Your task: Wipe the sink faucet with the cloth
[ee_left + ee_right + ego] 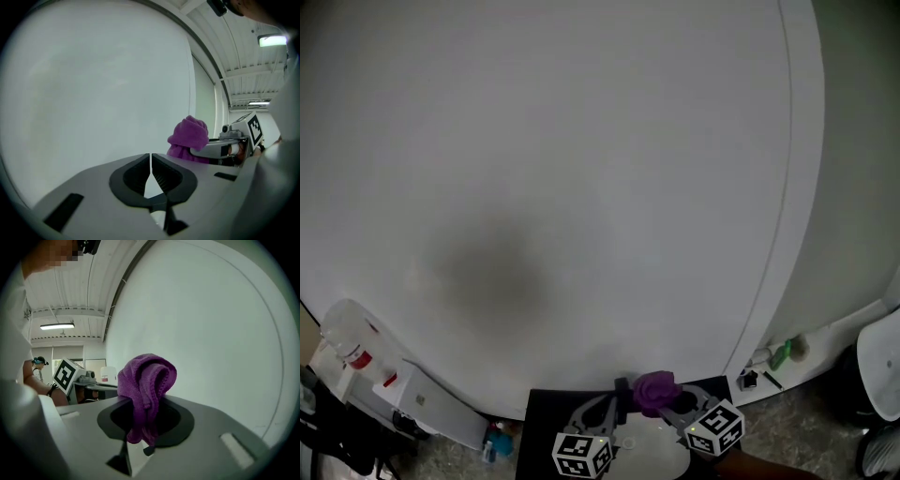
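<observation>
My right gripper (143, 427) is shut on a bunched purple cloth (145, 385), which sticks up out of its jaws. In the head view the cloth (656, 392) sits at the bottom centre, just ahead of the right gripper (667, 403). My left gripper (622, 392) is beside it on the left. Its jaws (150, 165) are shut with nothing between them. From the left gripper view the cloth (190, 136) shows to the right. No faucet appears in any view. Both grippers point up at a plain white wall (562, 169).
A dark surface (546, 412) lies under the grippers. At the lower left stand a clear bottle with a red label (349, 339), a white box (427, 401) and a small blue item (497, 442). A green item (781, 354) rests on a ledge at the right.
</observation>
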{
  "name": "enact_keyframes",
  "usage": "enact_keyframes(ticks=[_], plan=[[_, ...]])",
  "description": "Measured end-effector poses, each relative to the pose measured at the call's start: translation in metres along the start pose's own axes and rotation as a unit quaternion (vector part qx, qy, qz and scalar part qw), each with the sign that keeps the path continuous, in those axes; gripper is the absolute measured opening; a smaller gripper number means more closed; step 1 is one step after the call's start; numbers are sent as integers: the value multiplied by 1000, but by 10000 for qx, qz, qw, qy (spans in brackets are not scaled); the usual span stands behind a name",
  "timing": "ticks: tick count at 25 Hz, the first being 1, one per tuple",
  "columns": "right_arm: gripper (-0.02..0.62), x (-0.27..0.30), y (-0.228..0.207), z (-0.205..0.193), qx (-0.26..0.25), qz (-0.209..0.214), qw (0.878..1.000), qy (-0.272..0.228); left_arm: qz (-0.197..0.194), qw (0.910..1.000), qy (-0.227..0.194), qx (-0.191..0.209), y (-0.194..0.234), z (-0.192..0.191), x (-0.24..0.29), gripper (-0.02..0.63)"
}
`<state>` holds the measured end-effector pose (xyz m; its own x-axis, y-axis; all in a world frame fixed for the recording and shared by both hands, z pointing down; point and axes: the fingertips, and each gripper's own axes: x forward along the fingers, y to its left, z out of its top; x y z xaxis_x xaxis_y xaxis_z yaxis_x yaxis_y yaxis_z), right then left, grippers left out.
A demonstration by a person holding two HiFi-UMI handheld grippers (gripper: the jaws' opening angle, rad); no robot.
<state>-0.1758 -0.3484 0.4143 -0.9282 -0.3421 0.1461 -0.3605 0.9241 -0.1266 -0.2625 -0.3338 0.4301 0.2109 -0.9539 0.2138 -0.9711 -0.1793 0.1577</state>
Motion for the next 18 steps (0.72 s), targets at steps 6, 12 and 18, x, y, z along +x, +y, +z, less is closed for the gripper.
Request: enact_keyframes(ticks=[6,12,18], plan=[[77,-4,-6,4,49,-1,10000,-55,-110,9998,-81,-150,-9,9,9,20],[77,-6,-7,10,77,-11,9999,-100,-96,9998,-147,-125,-9,14,9,20],[77,-9,-5,12,74,-7,9999,-127,-75,9998,-147,-143,-9,12,8,20]])
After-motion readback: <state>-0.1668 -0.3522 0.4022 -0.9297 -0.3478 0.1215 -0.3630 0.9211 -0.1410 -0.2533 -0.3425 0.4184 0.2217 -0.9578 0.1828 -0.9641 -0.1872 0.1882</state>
